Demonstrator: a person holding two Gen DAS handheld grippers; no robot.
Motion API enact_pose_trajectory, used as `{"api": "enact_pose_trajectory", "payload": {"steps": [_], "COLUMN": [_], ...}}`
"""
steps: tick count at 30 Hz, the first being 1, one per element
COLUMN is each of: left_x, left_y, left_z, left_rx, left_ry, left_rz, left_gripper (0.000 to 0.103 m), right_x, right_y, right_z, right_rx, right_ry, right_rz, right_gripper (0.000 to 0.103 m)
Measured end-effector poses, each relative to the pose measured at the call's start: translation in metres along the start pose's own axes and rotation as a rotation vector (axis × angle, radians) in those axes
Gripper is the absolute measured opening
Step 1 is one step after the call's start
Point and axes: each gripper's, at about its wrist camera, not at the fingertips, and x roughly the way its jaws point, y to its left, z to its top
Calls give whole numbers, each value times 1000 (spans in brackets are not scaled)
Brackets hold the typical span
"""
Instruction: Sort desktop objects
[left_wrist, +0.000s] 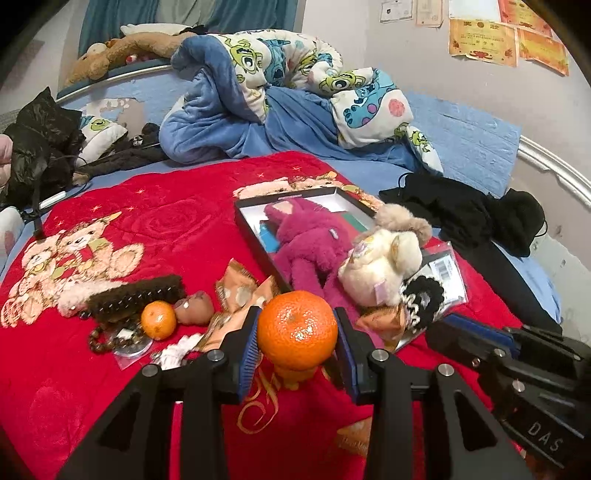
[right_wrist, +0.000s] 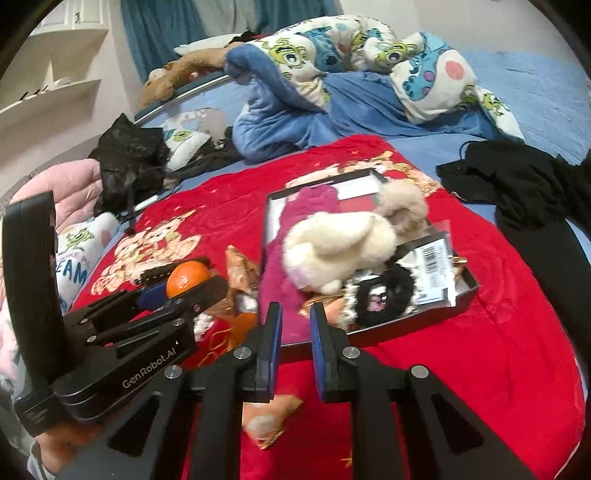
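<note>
Left wrist view first: my left gripper (left_wrist: 297, 341) is pinching a large orange (left_wrist: 297, 329) between its blue pads, held above the red blanket (left_wrist: 177, 229) on the bed. I judge the fruit could roll out of so narrow a contact if I tilt or jolt, and drop into the clutter of a second, smaller orange (left_wrist: 158, 319), snack packets (left_wrist: 243, 291) and a bead string (left_wrist: 110, 338) below. Just beyond sits the shallow black box (left_wrist: 255, 236); in it lies a magenta plush (left_wrist: 306, 243), with a cream plush (left_wrist: 380, 266) heaped on its near end and a black-and-white fuzzy item (left_wrist: 421, 299) beside that. The box looks overfull, so anything added may slide off. Right wrist view next: my right gripper (right_wrist: 295, 325) has its pads drawn close with only a slim gap, and I see nothing between them. It hovers just short of the box's near rim (right_wrist: 406, 325). The cream plush (right_wrist: 332, 247) is blurred here, and I judge it may be unsettled and could tumble over the edge. A barcoded clear bag (right_wrist: 436, 266) also lies in the box. The left gripper (right_wrist: 184, 291) with its orange (right_wrist: 186, 282) sits close on my left, so the two could collide.
</note>
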Motion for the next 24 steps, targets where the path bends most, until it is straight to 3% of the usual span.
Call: {"api": "enact_pose_trajectory", "payload": {"steps": [13,16,24], "left_x": [-49,-53,-59], "left_y": [14,14,12], "left_z": [-49,-60,-75], "left_rx": [-21,-23,-16], "left_ry": [8,28,48], "left_rz": [29,36,41], "left_gripper": [39,39,39], "right_x": [-11,-13,-12], "right_y": [21,24,28], "right_z": [-24,-41,-59], "right_rx": [-5,-11,-43], "right_ry": [24,52,90], "right_rz": [23,26,-23], "right_gripper": [19,29,42]}}
